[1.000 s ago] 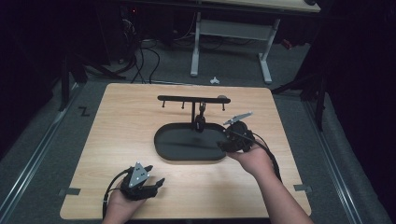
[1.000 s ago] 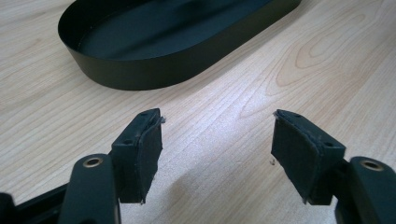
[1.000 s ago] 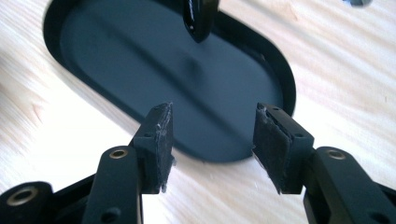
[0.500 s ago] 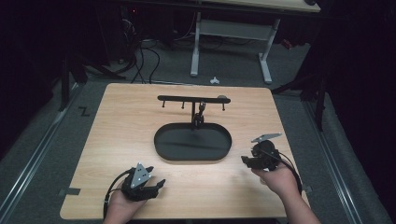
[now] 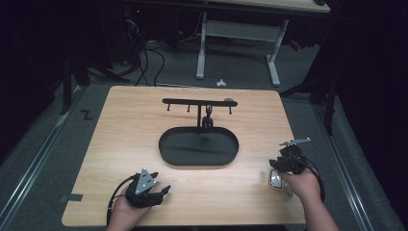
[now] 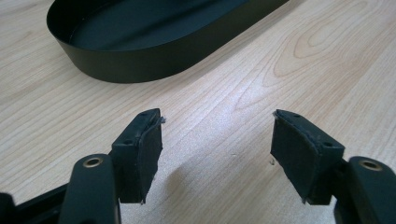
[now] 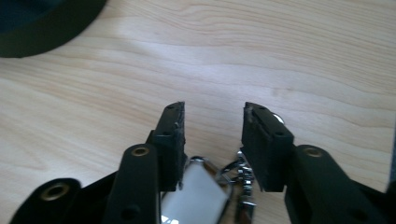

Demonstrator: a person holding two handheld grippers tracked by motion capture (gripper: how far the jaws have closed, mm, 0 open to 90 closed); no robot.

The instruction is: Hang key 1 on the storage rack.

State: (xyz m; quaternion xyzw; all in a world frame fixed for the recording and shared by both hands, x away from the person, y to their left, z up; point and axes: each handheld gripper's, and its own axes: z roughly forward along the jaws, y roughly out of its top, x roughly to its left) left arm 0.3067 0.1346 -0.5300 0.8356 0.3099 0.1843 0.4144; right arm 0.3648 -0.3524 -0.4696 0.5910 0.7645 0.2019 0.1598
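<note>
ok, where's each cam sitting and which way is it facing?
High view: above the person's side, looking forward and down on the table; both forearms enter from the bottom.
Left gripper view: on the left gripper, along its open jaws toward the black tray.
Right gripper view: on the right gripper, jaws over a keychain.
Shared: all three show the tray.

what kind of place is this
Likely a lab or workshop recording bay: a wooden table on grey carpet, loose cables and another desk's white legs behind, dark surroundings, a black tray laid out.
</note>
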